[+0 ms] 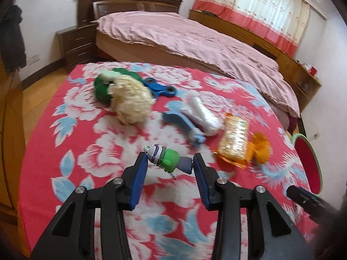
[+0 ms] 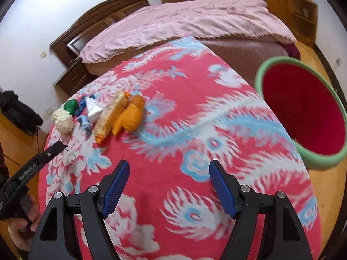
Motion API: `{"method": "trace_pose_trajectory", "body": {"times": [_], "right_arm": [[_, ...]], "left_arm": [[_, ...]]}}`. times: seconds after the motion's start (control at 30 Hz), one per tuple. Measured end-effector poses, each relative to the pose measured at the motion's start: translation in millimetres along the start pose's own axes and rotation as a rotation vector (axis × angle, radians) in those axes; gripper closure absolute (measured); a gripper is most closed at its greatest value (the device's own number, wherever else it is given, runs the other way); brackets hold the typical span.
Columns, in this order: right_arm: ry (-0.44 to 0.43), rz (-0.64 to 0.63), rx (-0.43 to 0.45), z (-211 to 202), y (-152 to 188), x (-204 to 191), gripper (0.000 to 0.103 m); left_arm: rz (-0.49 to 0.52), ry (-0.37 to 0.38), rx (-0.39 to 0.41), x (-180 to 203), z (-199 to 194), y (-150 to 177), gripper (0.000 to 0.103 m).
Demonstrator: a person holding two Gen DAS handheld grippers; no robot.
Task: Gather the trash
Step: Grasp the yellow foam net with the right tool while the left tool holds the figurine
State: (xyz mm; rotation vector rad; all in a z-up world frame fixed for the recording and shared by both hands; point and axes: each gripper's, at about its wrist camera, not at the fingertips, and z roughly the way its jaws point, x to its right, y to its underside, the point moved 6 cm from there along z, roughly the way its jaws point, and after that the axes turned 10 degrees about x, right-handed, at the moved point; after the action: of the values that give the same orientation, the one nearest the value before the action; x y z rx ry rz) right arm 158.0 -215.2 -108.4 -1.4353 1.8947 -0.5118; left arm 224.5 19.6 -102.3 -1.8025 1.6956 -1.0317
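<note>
The left tongs are seen pinching a small figure by its two ends, one blue ribbed pad against a purple-and-white striped cap, the other against a flat grey tail. Its middle is a rounded, glossy green body of hard plastic. It is held just above the surface, which is covered in red cloth printed with white and pale-blue flowers.

The right tongs are spread wide with nothing between them, over bare cloth.

Beyond the held figure, well clear of both tongs, a crinkled clear snack wrapper is laid beside a crumpled orange bag and a soft white plastic packet. A round bin, red inside with a green rim, is found off the surface's right edge.
</note>
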Motion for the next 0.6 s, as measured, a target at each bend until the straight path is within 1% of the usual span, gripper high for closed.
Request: {"method": "trace_pose_trajectory", "body": {"times": [0.13, 0.27, 0.3, 0.37, 0.43, 0.47, 0.53, 0.6], "right_arm": [[-0.014, -0.051, 0.024, 15, -12, -22, 0.026], [-0.018, -0.060, 0.043, 30, -22, -32, 0.029], [-0.019, -0.061, 0.046, 34, -24, -35, 0.033], [-0.021, -0.061, 0.049, 42, -28, -38, 0.036], [-0.021, -0.059, 0.048, 49, -30, -39, 0.046], [-0.020, -0.060, 0.045, 53, -31, -40, 0.049], [-0.018, -0.061, 0.037, 60, -32, -42, 0.061], [-0.023, -0.060, 0.028, 66, -31, -44, 0.068]], "left_arm": [[-0.045, -0.015, -0.011, -16, 6, 6, 0.060], [-0.059, -0.033, -0.011, -23, 8, 11, 0.060], [-0.063, -0.033, -0.011, -24, 9, 12, 0.060], [-0.068, -0.033, -0.008, -25, 9, 13, 0.060], [-0.067, -0.035, -0.006, -25, 9, 14, 0.060], [-0.066, -0.034, -0.006, -25, 10, 15, 0.060], [-0.071, -0.023, -0.015, -24, 12, 16, 0.060], [-0.080, -0.012, -0.025, -24, 13, 18, 0.060]]}}
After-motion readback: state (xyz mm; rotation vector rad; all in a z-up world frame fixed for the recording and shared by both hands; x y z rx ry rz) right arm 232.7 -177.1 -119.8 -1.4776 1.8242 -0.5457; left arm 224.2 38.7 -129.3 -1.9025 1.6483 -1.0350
